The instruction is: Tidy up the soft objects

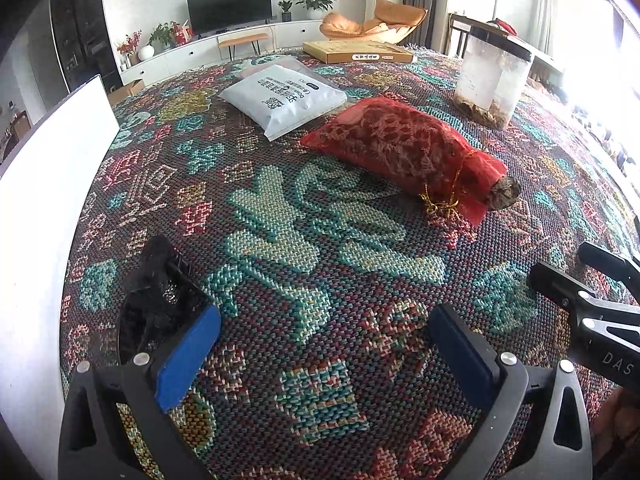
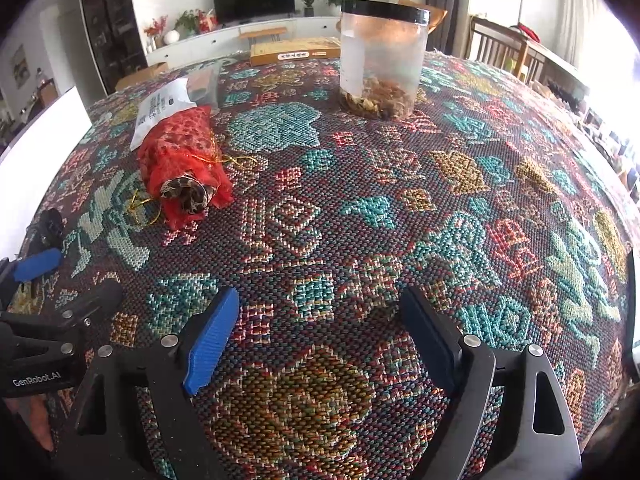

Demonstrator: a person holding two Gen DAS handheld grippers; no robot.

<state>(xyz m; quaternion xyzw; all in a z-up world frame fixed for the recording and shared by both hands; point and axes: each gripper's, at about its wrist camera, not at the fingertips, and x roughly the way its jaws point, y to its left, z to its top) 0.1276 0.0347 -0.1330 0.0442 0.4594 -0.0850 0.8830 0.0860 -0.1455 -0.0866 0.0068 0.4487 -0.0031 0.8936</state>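
Observation:
A red mesh drawstring bag lies on the patterned tablecloth, with a patterned soft roll poking out of its open end. It also shows in the right wrist view. A white soft package lies behind it, also seen in the right wrist view. My left gripper is open and empty, well short of the bag. My right gripper is open and empty, to the right of the bag.
A clear jar with a black lid stands at the back, dried bits at its bottom. A flat cardboard box lies at the far edge. A black object sits by the left fingertip. A white board stands at the left.

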